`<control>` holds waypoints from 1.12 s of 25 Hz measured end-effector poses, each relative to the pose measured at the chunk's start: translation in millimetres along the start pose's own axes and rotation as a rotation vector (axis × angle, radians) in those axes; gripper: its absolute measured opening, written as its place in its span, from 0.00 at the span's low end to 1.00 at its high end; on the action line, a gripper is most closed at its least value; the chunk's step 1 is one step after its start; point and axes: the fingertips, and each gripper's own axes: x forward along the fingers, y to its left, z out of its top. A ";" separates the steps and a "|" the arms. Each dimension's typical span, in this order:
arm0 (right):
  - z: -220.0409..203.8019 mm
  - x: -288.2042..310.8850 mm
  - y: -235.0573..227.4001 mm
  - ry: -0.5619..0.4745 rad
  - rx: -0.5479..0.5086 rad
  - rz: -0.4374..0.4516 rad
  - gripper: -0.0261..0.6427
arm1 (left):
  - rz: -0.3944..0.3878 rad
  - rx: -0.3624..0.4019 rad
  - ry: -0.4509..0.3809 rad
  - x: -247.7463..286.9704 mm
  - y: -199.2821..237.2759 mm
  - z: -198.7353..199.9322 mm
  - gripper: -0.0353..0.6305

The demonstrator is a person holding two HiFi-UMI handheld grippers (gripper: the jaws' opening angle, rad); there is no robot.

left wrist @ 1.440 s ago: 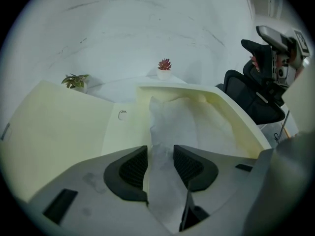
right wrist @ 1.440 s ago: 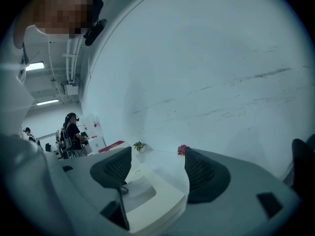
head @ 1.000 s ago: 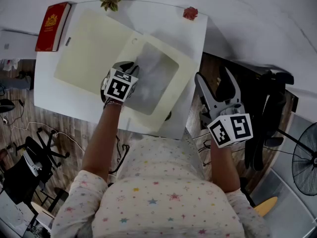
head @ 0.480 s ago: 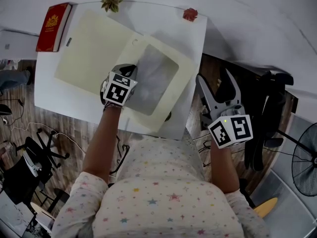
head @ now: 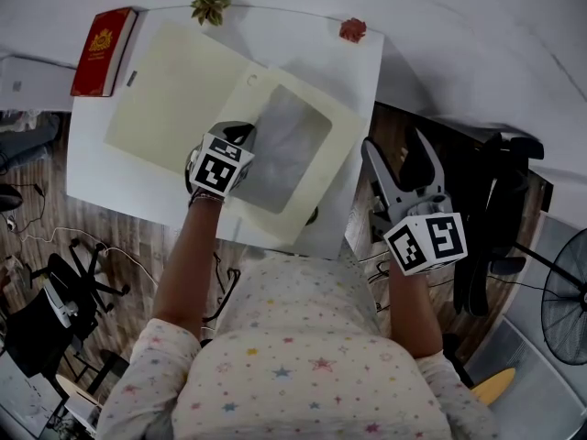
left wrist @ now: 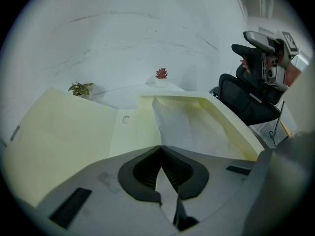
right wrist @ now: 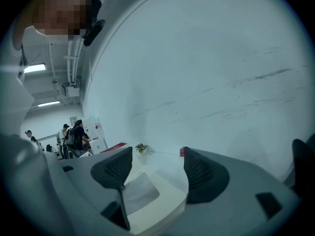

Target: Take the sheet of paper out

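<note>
A pale yellow folder (head: 174, 90) lies open on the white table (head: 110, 177). A greyish-white sheet of paper (head: 289, 145) rests on its right half. My left gripper (head: 240, 136) is at the sheet's left edge. In the left gripper view its jaws are shut on that sheet (left wrist: 192, 127), which runs out between them (left wrist: 160, 168). My right gripper (head: 394, 140) hangs beyond the table's right edge, open, with nothing between its fingers. The right gripper view looks between the jaws (right wrist: 157, 168) at the folder and paper (right wrist: 140, 191) from the side.
A red book (head: 103, 49) lies at the table's far left corner. A small green plant (head: 210, 7) and a red one (head: 352, 29) stand along the far edge by the white wall. A black chair (head: 486, 209) and a fan (head: 564, 291) stand to the right.
</note>
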 end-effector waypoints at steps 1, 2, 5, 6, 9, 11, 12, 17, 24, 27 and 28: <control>0.5 -0.8 0.4 -0.001 -0.001 0.001 0.50 | 0.005 -0.005 -0.006 -2.0 0.9 0.6 0.08; 0.9 -1.6 0.6 -0.002 -0.001 0.001 0.50 | 0.013 -0.007 -0.010 -4.2 1.9 1.3 0.07; 1.7 -3.9 0.5 -0.004 0.000 0.002 0.50 | 0.039 -0.003 -0.007 -8.9 6.5 1.1 0.07; 1.9 -4.5 0.7 -0.005 0.000 0.002 0.50 | 0.047 -0.005 -0.004 -9.9 8.9 0.3 0.07; 2.0 -6.4 1.6 -0.007 -0.001 0.002 0.50 | 0.063 -0.018 0.000 -13.1 15.6 -1.3 0.07; 2.1 -8.1 2.3 -0.008 -0.001 0.002 0.50 | 0.070 -0.014 0.002 -14.9 18.8 -1.9 0.07; 2.3 -9.1 2.8 -0.009 -0.002 0.002 0.50 | 0.074 -0.012 0.002 -15.8 20.3 -2.4 0.07; 4.4 -15.6 3.7 -0.018 -0.004 -0.003 0.50 | 0.100 -0.022 -0.006 -21.8 27.8 -3.5 0.07; 9.5 -23.2 3.6 -0.029 -0.010 -0.013 0.50 | 0.130 -0.040 -0.016 -31.8 40.4 -3.5 0.07; 11.2 -26.2 2.4 -0.032 -0.014 -0.017 0.49 | 0.142 -0.044 -0.021 -35.6 44.5 -2.3 0.07; 11.4 -27.3 2.2 -0.033 -0.015 -0.017 0.49 | 0.145 -0.044 -0.022 -36.8 45.2 -2.3 0.07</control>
